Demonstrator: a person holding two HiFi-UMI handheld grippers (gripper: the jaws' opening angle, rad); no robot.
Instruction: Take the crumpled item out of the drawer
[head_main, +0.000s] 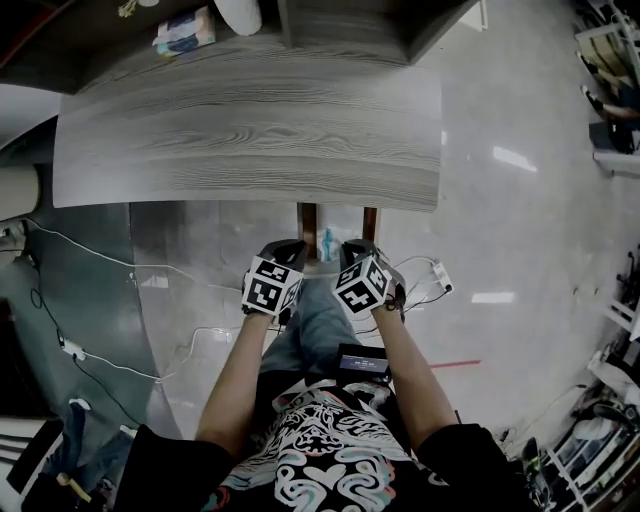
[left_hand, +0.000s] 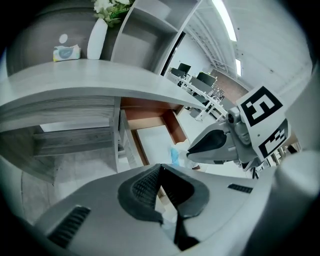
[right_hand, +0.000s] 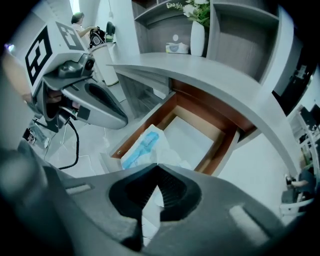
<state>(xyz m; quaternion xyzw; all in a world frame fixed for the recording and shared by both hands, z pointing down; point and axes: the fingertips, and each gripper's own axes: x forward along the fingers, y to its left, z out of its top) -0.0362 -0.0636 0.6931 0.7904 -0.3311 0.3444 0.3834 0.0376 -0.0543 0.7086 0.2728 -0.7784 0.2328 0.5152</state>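
Under the grey wooden desk top (head_main: 250, 130) a brown-sided drawer (head_main: 308, 222) stands pulled out. A crumpled white and blue item (right_hand: 145, 146) lies at the drawer's front end; it also shows as a blue and white bit (left_hand: 175, 153) and a blue spot (head_main: 327, 243). My left gripper (head_main: 288, 248) and right gripper (head_main: 356, 248) hover side by side just in front of the drawer, above the item. The left gripper's (left_hand: 160, 166) tips meet, with nothing between them. The right gripper's (right_hand: 157, 167) tips also meet, and white paper shows behind them.
A tissue pack (head_main: 183, 32) and a white vase (head_main: 240, 12) stand at the back of the desk under shelf compartments (right_hand: 240, 35). Cables (head_main: 100, 350) trail over the floor at the left. Desks with monitors (left_hand: 197, 80) stand further off.
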